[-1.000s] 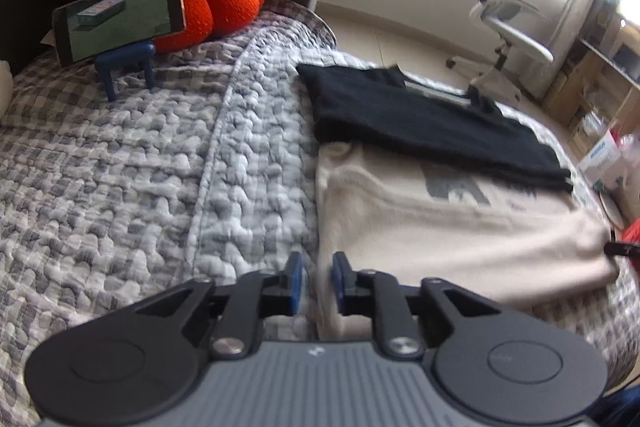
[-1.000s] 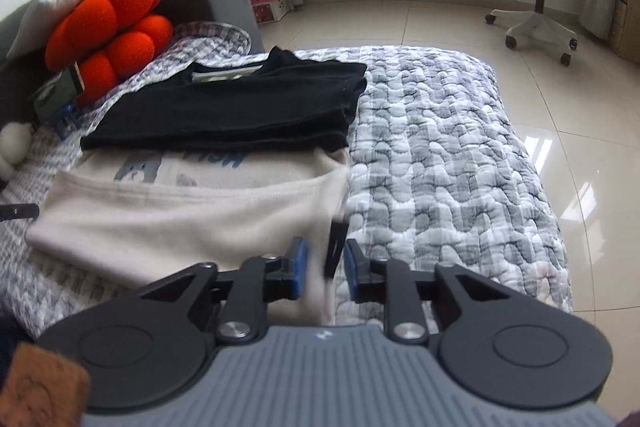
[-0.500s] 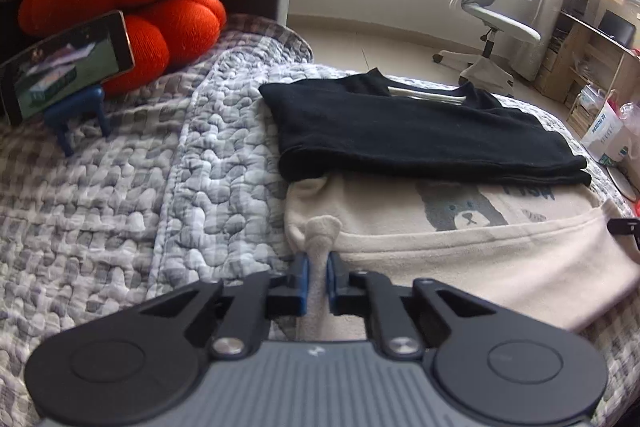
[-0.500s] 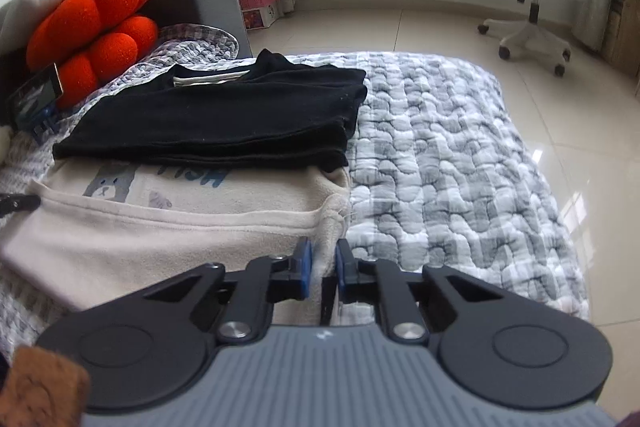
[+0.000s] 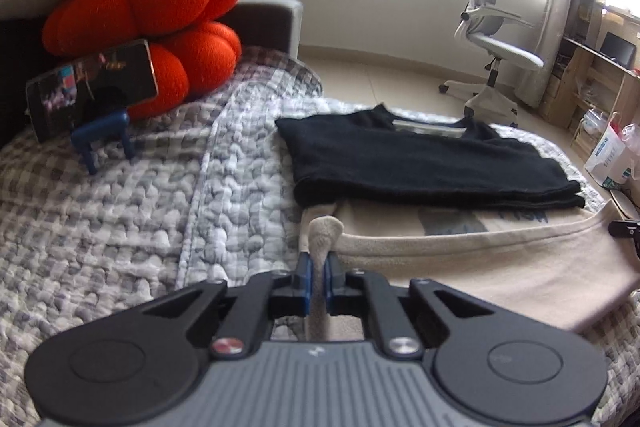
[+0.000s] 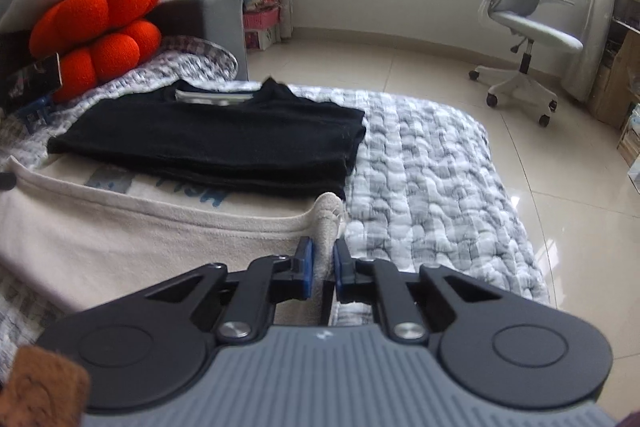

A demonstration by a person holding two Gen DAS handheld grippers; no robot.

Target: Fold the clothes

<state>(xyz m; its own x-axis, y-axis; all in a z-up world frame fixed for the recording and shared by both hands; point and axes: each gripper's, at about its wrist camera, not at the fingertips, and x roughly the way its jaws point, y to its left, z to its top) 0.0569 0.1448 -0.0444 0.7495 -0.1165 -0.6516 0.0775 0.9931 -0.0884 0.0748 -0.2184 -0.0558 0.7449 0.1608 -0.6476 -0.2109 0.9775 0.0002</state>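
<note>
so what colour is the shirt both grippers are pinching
Beige shirt with a blue-grey print; the right gripper and left gripper each pinch a corner. Clearest in the right wrist view.

The bed [image 5: 120, 227] wears a grey-and-white quilt [image 6: 432, 187]. A cream shirt [image 5: 500, 267] lies flat on it, and a folded black shirt [image 5: 420, 163] rests just beyond, overlapping the cream one's far edge. Near the headboard end, orange cushions [image 5: 160, 23] sit on the quilt, with a phone [image 5: 92, 91] propped on a blue stand [image 5: 106, 139] touching them.
</note>
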